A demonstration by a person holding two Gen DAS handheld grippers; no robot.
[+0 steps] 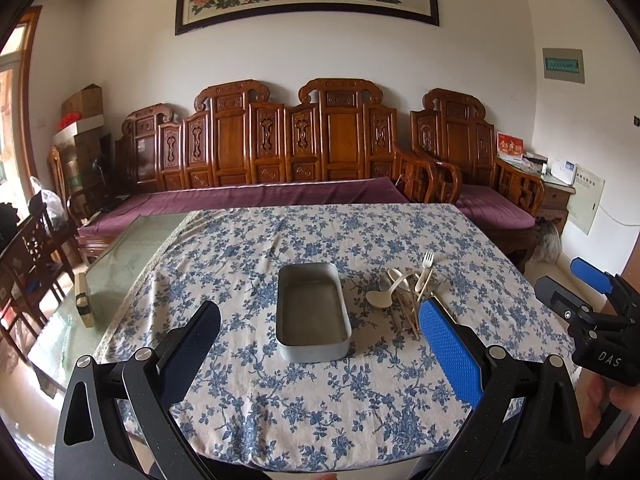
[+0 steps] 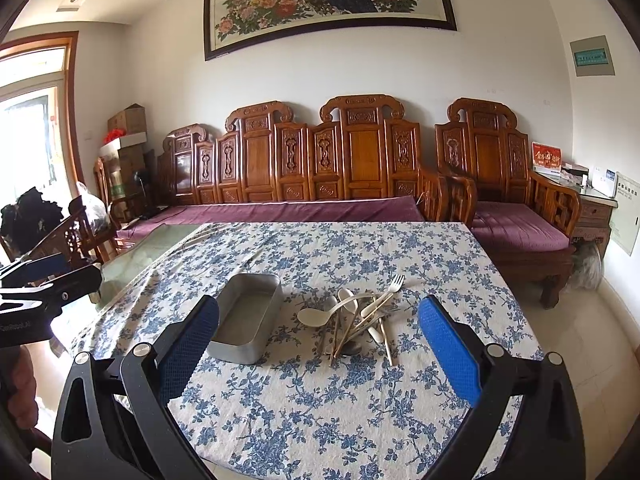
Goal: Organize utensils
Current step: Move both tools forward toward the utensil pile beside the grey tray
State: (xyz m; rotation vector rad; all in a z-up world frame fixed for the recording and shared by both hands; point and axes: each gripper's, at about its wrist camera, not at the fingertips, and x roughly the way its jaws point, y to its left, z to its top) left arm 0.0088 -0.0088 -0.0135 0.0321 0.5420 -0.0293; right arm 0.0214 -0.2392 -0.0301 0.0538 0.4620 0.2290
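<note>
Both tongs, left (image 1: 320,354) and right (image 2: 318,350), gape wide, holding nothing. Jumbled pale spoons, fork and chopsticks (image 2: 356,316) lie at three o'clock of the rectangular grey metal tin (image 1: 313,312) on the blue-flowered worktop (image 1: 360,408). Nothing sits inside the tin; sorting seems unstarted.

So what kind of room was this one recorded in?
Most likely a home living or dining room: a carved wooden sofa, a framed peacock painting, and a table with a floral tablecloth.

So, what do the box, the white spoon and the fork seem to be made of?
Box: likely metal, maybe aluminium; dull grey matte walls with rounded corners.
White spoon: ceramic or plastic; opaque, cream, smooth. Cannot tell which.
Fork: probably steel; thin, silvery, pale sheen.
</note>
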